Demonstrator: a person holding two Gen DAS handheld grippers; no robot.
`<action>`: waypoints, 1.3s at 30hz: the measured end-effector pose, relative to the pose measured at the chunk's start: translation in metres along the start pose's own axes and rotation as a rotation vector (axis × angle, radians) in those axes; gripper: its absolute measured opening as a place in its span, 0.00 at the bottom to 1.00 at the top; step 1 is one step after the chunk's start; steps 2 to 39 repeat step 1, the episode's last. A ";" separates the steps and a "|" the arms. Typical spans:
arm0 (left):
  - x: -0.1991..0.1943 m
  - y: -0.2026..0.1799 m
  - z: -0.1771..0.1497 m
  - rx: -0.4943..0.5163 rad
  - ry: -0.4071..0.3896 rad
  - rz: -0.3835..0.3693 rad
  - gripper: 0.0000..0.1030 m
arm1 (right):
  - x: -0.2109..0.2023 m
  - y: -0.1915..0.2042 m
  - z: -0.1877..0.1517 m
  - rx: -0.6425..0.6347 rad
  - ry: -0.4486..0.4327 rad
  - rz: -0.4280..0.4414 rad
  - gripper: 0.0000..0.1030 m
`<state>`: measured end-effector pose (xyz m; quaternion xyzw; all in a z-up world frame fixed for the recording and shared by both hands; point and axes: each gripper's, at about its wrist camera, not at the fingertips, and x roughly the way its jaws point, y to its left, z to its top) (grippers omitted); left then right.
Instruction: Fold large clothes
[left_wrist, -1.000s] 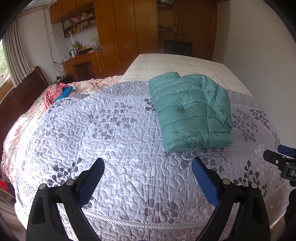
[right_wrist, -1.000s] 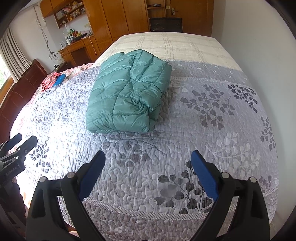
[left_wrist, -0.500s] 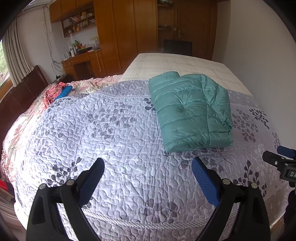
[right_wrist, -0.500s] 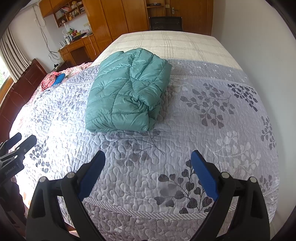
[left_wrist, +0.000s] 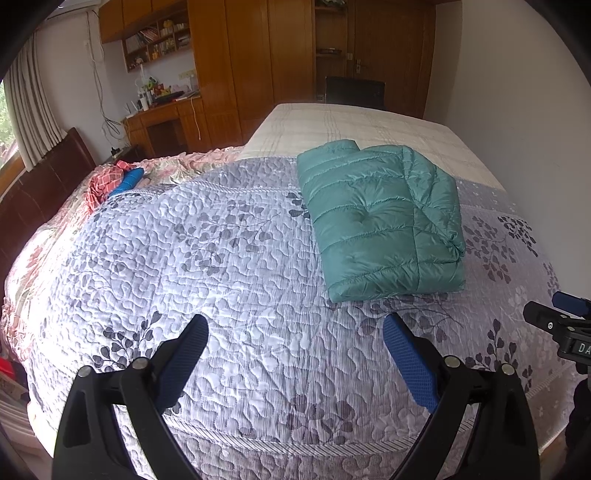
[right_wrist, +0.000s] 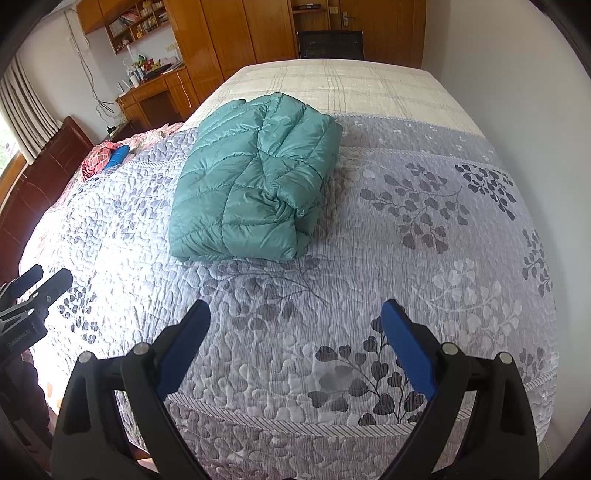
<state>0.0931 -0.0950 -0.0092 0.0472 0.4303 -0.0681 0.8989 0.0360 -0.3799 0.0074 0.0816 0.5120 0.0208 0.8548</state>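
Observation:
A teal puffer jacket (left_wrist: 380, 221) lies folded into a thick rectangle on the grey leaf-patterned quilt (left_wrist: 221, 266); it also shows in the right wrist view (right_wrist: 255, 181). My left gripper (left_wrist: 295, 332) is open and empty, held above the quilt's near part, short of the jacket. My right gripper (right_wrist: 295, 317) is open and empty, near the bed's front edge, apart from the jacket. Each gripper shows at the edge of the other's view: the right one (left_wrist: 557, 317), the left one (right_wrist: 37, 284).
A beige striped sheet (right_wrist: 332, 81) covers the bed's far end. A pink floral cover with a red cloth and a blue object (left_wrist: 125, 181) lies at the left. A dark headboard (left_wrist: 37, 192), a wooden desk (left_wrist: 162, 122) and wardrobes stand beyond. A white wall runs along the right.
Both grippers have drifted slightly; the jacket sits a little closer in the right wrist view. Nothing was taken hold of or let go.

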 end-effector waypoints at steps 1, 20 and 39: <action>0.000 0.000 0.000 0.001 0.000 0.000 0.93 | 0.000 0.000 0.000 -0.001 0.000 0.000 0.90; 0.000 0.000 0.000 0.001 0.000 0.000 0.93 | 0.000 0.000 0.000 -0.001 0.000 0.000 0.90; 0.000 0.000 0.000 0.001 0.000 0.000 0.93 | 0.000 0.000 0.000 -0.001 0.000 0.000 0.90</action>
